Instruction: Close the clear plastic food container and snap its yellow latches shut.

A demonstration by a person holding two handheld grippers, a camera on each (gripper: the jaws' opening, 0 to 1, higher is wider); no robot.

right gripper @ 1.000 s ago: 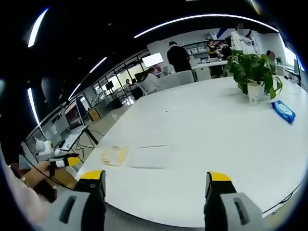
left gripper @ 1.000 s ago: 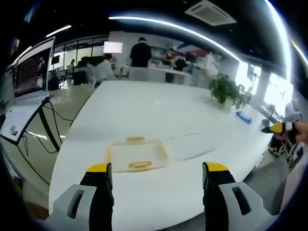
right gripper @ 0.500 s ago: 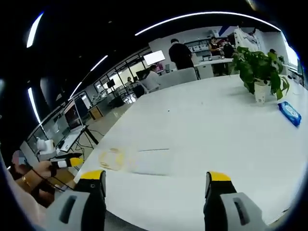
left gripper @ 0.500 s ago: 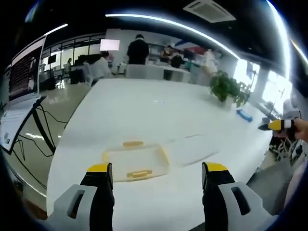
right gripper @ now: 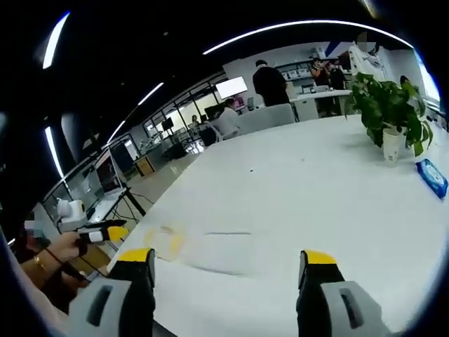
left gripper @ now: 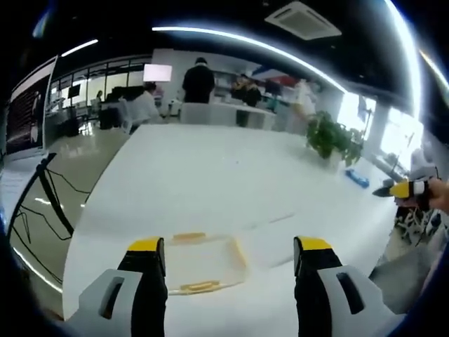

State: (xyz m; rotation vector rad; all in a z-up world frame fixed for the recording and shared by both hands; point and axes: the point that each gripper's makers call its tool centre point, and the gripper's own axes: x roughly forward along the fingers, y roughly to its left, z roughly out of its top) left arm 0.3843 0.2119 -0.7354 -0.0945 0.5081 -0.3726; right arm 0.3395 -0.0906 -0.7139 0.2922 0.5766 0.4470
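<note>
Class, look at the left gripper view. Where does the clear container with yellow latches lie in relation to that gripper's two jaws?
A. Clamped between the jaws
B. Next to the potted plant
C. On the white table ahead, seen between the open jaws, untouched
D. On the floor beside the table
C: the container lies on the white table ahead of the left gripper, whose jaws stand wide apart, with nothing held between them.
</note>
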